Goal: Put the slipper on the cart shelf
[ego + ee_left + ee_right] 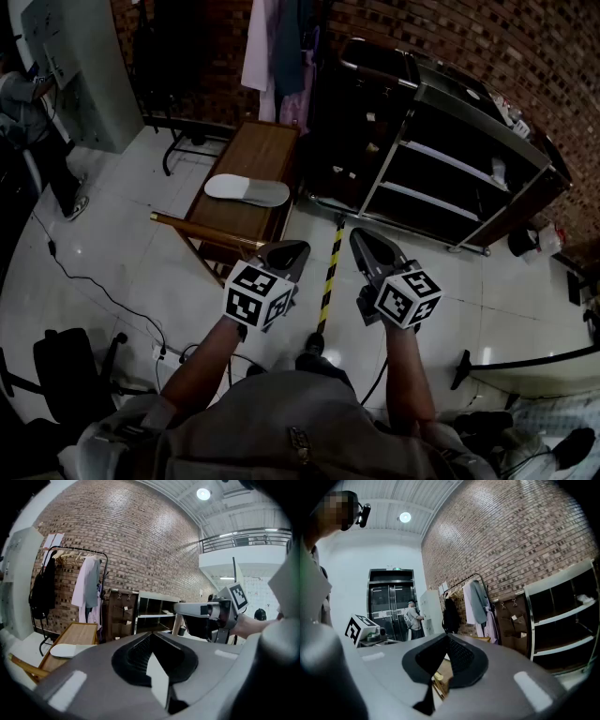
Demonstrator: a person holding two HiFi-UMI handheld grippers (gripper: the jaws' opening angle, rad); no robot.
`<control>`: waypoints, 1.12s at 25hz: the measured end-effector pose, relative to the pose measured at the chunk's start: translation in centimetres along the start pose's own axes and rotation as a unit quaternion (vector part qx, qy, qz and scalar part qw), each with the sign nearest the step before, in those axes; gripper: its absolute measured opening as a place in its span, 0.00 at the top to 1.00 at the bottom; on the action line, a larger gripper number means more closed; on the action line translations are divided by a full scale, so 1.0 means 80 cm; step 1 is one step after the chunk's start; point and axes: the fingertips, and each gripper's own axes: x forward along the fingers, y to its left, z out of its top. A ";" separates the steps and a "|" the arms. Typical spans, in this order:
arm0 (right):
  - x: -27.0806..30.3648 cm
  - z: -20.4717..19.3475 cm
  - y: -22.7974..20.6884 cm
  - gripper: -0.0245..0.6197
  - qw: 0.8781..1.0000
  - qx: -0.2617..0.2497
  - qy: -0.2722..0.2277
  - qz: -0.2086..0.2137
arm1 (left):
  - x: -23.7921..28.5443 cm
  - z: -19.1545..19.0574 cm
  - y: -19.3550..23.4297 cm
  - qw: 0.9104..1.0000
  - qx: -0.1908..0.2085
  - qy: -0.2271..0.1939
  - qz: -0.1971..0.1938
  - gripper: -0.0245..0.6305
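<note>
A white slipper [247, 189] lies flat on a small wooden table [267, 141], also low at the left as the slipper [68, 649] in the left gripper view. The cart shelf [450, 164] with dark open shelves stands to the table's right, against the brick wall. My left gripper [286, 251] hovers short of the table's near edge, shut and empty. My right gripper [367, 242] hangs beside it, level with it, shut on nothing. Both point toward the wall, well short of the slipper.
A clothes rack [277, 42] with hanging garments stands behind the table. A yellow-black striped strip [328, 281] runs along the floor between the grippers. Cables [94, 286] and a dark chair base [66, 366] lie at the left. A person [412, 618] stands far off by glass doors.
</note>
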 end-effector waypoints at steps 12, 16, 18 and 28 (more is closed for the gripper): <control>0.010 0.023 -0.138 0.96 0.999 0.001 0.006 0.038 | 0.129 0.035 -0.004 0.999 -0.009 -0.016 0.041 0.95; 0.018 0.030 -0.173 0.96 0.999 0.005 0.008 0.043 | 0.155 0.044 0.000 0.998 -0.015 -0.018 0.055 0.95; 0.024 0.030 -0.186 0.96 0.999 0.009 0.008 0.047 | 0.166 0.041 0.007 0.998 -0.023 -0.012 0.063 0.95; 0.087 0.038 -0.265 0.96 0.998 0.006 0.022 0.066 | 0.256 0.051 0.069 0.994 -0.049 -0.015 0.095 0.95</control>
